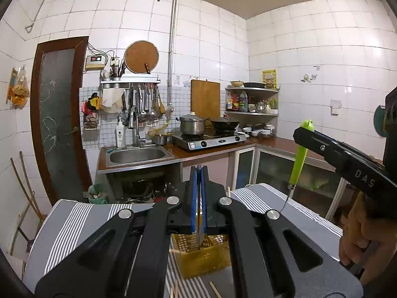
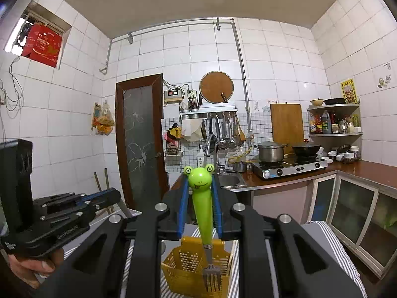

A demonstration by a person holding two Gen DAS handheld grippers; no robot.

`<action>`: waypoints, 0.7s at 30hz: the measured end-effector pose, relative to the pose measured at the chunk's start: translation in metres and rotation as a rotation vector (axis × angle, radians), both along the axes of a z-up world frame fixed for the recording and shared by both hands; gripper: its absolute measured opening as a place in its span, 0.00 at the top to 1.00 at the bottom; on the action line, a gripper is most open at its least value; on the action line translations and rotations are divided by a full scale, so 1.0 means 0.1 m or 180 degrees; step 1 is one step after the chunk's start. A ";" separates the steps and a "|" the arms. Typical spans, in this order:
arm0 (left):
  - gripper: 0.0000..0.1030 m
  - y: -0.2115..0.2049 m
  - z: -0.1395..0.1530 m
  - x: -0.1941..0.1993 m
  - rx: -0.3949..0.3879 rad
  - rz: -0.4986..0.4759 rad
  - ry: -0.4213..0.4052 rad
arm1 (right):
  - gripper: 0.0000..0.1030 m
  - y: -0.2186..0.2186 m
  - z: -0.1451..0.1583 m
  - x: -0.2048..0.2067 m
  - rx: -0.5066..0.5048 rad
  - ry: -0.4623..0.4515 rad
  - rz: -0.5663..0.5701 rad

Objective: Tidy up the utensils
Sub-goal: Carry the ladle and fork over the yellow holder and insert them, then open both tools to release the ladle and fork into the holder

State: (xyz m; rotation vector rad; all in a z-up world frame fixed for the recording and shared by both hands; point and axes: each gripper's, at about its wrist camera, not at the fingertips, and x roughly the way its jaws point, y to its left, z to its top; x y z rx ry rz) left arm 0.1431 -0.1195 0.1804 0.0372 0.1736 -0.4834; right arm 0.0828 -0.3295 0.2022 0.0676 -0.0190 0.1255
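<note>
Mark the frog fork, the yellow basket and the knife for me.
frog fork (image 2: 203, 213): right wrist view, on its green handle.
yellow basket (image 2: 184, 270): right wrist view, on its front wall.
knife (image 1: 200, 234): left wrist view, on its blade.

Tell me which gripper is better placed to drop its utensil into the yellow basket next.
Probably the right gripper: its frog-handled fork hangs tines-down right at the yellow basket. The left gripper pinches a thin metal utensil above the basket too, but less clearly aligned.

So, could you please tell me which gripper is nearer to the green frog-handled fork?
Right. The right gripper is shut on the fork by its handle; the left gripper is apart, off to its left, holding a thin metal utensil.
</note>
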 end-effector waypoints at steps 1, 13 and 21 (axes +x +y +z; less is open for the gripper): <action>0.98 -0.01 0.00 0.03 -0.0010 0.0012 -0.0001 | 0.82 -0.01 0.02 0.03 0.0022 -0.0014 0.0012; 0.98 -0.15 -0.11 0.42 -0.0031 0.0065 0.0129 | 0.82 -0.06 -0.11 0.40 0.0100 -0.0054 0.0097; 0.98 -0.24 -0.26 0.63 -0.0004 0.0029 0.0249 | 0.82 -0.13 -0.32 0.64 0.0108 0.0033 0.0152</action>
